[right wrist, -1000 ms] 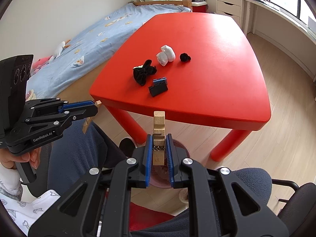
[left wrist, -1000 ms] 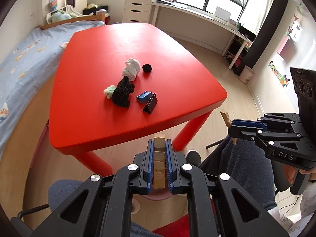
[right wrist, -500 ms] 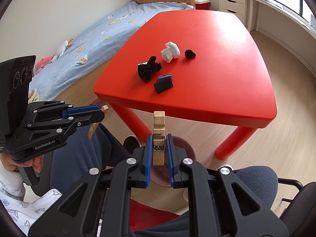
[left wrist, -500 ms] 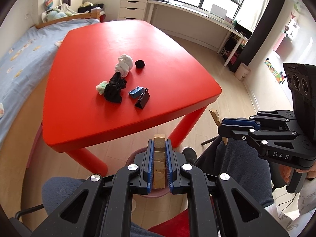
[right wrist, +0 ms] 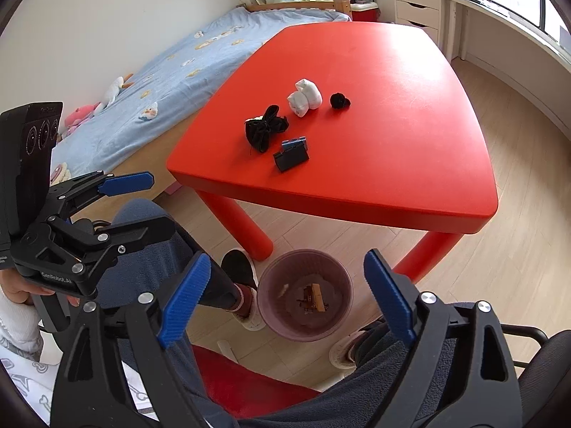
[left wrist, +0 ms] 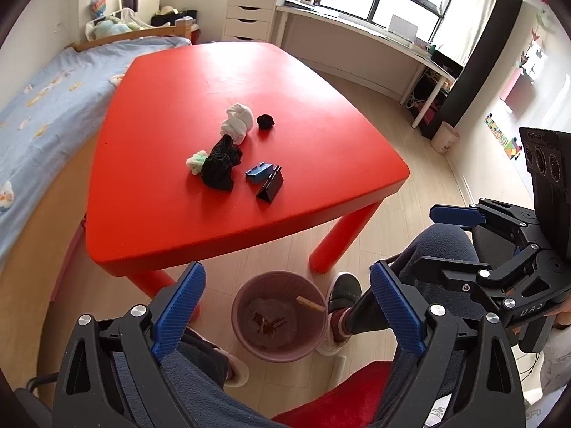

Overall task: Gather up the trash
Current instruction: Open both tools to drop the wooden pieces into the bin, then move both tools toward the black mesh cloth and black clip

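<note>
Red table point(left wrist: 150, 192) bears crumpled cloths point(left wrist: 221, 166) beside binder clips point(left wrist: 270, 187).

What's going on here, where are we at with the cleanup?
A seated person holds the left gripper and right gripper above a pink bin on the floor. Both are opening with nothing between their pads. Wooden clothespins lie in the bin. On the red table remain rolled socks, a black cloth and binder clips.
</note>
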Tool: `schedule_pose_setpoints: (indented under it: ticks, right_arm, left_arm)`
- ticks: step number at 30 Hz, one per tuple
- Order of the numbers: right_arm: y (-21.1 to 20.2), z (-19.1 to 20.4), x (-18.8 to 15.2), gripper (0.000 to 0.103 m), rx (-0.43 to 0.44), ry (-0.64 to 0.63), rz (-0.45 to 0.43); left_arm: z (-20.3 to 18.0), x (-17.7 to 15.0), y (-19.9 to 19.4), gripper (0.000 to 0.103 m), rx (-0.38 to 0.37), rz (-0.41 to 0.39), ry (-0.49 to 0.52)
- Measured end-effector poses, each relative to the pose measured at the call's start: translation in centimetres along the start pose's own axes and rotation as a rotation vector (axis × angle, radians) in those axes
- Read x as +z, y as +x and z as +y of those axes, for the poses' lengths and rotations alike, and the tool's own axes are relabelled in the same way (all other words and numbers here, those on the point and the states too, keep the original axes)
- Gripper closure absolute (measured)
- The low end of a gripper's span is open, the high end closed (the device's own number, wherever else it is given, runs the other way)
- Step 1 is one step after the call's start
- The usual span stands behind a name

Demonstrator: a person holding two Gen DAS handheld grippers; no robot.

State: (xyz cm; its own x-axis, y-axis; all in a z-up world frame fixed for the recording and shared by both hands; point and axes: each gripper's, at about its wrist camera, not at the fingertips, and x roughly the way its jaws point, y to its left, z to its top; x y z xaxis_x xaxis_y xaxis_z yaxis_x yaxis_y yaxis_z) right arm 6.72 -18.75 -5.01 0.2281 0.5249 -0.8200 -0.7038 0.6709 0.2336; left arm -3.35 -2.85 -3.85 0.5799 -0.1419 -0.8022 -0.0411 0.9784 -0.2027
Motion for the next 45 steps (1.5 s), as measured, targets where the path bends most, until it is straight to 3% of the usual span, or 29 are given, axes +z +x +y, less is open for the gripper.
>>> schedule_pose_setpoints:
  ticks: [8,28,45]
  right_arm:
    - [0.3,0.0,0.0,0.004,-0.004,-0.014,0.009]
    - [1.0,0.2,0.8,0.004,0.02,-0.035,0.014]
    - [3.4,0.0,4.8,0.004,0.029,-0.143,0.021]
  left_arm:
    - [0.6,0.0,0.0,0.008,0.033,-0.001,-0.014]
    - [2.3,0.7,0.1,0.008,0.028,-0.002,-0.065]
    - [5.1,5.1,1.6,0.008,0.059,-0.015,-0.017]
